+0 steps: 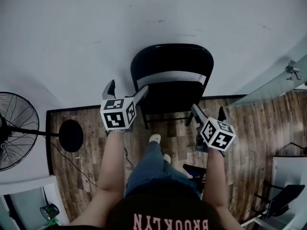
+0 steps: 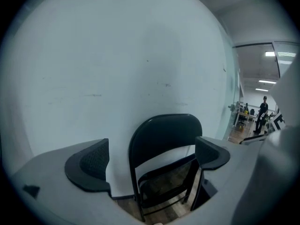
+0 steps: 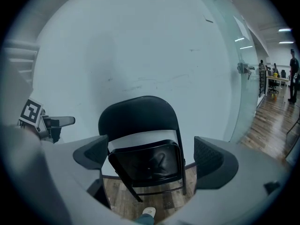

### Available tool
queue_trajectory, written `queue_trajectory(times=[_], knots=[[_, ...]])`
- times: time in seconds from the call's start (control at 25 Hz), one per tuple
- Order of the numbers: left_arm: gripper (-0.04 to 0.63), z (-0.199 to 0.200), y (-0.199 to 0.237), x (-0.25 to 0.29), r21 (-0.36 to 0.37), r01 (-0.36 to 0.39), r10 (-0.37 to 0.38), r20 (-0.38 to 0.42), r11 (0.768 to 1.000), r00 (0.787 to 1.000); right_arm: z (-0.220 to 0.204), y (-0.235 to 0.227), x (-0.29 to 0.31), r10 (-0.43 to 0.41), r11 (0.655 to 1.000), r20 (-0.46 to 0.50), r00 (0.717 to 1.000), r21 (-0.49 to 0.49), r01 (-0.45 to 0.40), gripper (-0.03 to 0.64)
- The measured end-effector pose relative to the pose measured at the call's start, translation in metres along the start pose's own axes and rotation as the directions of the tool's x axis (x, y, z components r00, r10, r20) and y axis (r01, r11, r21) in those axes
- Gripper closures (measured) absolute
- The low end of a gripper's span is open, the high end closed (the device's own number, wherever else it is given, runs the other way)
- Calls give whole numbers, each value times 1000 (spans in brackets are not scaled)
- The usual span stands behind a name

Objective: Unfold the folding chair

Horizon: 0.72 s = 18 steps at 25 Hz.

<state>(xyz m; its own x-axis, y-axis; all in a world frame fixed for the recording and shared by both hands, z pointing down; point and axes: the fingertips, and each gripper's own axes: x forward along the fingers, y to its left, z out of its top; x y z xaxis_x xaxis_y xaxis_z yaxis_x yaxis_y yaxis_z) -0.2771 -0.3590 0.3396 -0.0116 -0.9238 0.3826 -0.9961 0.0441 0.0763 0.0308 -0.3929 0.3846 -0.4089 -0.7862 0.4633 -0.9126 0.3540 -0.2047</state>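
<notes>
Straight ahead, against the wall (image 1: 96,32): the folding chair (image 1: 172,66). Stands with its feet on the floor (image 1: 259,128), seat tipped up close to the backrest. Before it and apart from it, the left gripper (image 1: 127,86) by the chair's left edge, the right gripper (image 1: 207,110) lower down, near the right legs. Jaws of both spread, nothing between them, the chair framed farther off in each gap. Between the two grippers, in front of the chair, the person's shoe (image 1: 155,138). Far left, a standing fan (image 1: 14,128), with its base (image 1: 71,135) on the floor left of the left gripper. Right of the chair, a glass partition (image 1: 278,85), meeting the wall.
</notes>
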Motion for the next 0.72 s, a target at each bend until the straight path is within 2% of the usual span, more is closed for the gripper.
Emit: queue_trajectory(times=[0.44, 0.56, 0.72], knots=[[25, 11, 15, 92, 100, 88, -79, -89, 991, 993, -6, -7, 68, -29, 997, -63, 998, 64, 33, 48], [25, 10, 17, 117, 97, 118, -106, -123, 988, 987, -7, -10, 83, -36, 998, -84, 996, 56, 41, 48], [26, 8, 19, 145, 73, 190, -174, -185, 979, 967, -9, -10, 102, -35, 998, -112, 993, 49, 40, 48]])
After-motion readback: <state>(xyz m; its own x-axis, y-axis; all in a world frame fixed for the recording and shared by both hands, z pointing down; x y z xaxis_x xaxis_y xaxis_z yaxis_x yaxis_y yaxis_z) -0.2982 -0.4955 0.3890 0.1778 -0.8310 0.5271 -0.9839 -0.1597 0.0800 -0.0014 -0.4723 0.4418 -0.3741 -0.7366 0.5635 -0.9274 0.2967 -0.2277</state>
